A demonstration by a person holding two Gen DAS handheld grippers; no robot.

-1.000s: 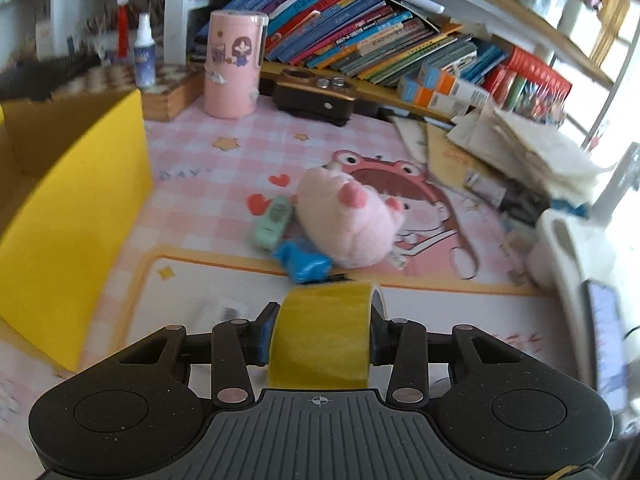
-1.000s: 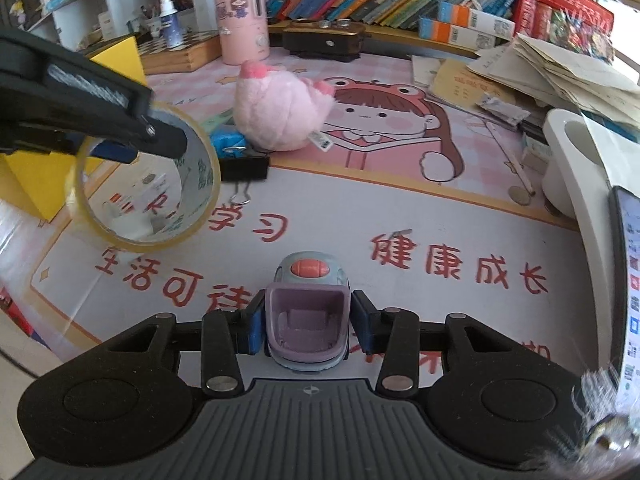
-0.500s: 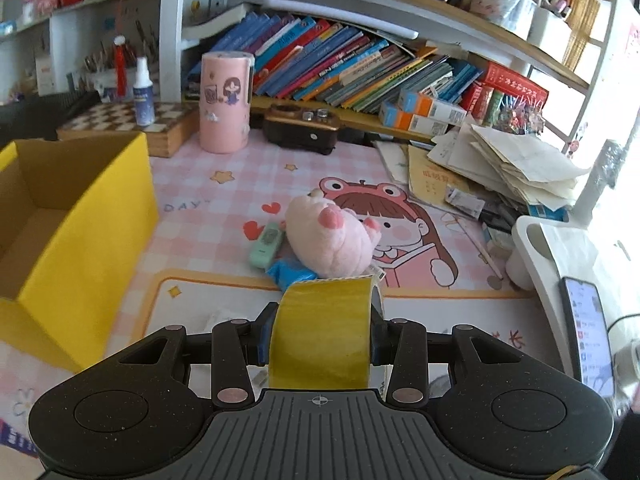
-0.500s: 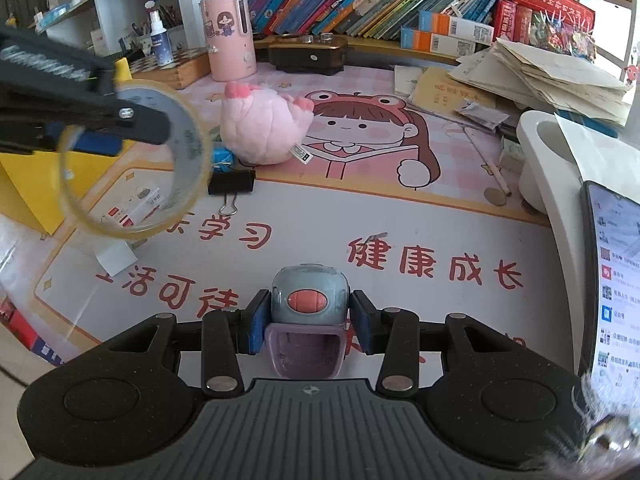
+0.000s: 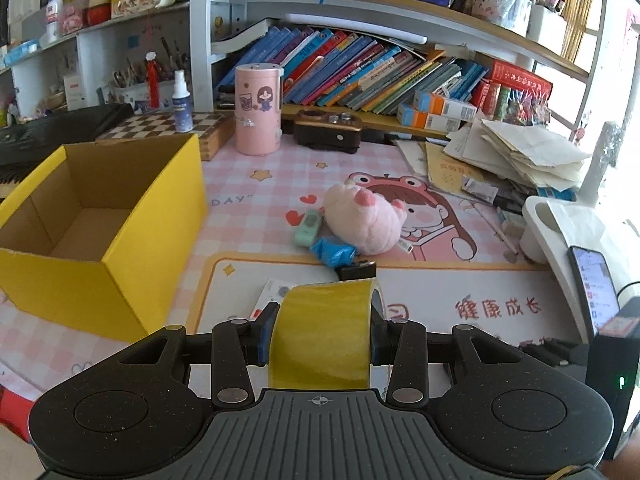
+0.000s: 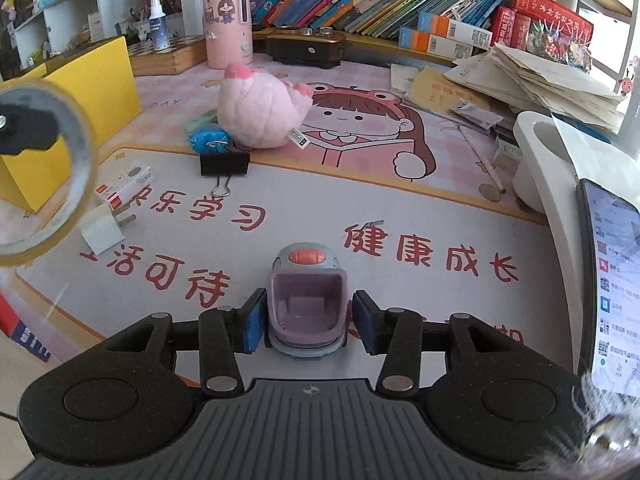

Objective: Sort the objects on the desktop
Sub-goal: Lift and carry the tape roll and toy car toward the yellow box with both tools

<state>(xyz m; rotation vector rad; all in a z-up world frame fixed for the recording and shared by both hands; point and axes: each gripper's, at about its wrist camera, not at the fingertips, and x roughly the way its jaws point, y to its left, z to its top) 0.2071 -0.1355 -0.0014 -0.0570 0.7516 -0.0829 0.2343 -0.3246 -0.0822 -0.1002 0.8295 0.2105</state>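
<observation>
Two wrist views split the desk between them. From the left wrist, the left gripper (image 5: 320, 336) pinches a yellow tape roll (image 5: 322, 334) edge-on between its blue pads, held above the printed desk mat (image 5: 460, 280). Only this view looks down into the open yellow box (image 5: 132, 216) at the left, whose cardboard floor is bare. Beyond the roll lie a pink plush toy (image 5: 362, 220), a green object and a crumpled blue one, both partly hidden by the plush.

From the right wrist, the right gripper (image 6: 306, 322) has its jaws opening; a small purple-and-grey toy (image 6: 306, 304) sits between the pads, with a gap visible on each side. Here the tape roll (image 6: 60, 184) shows as a blurred ring cut off at the left edge. A black binder clip (image 6: 224, 164) and white plug (image 6: 104, 232) lie clear on the mat. A phone (image 6: 612, 280) is cropped at the right.
</observation>
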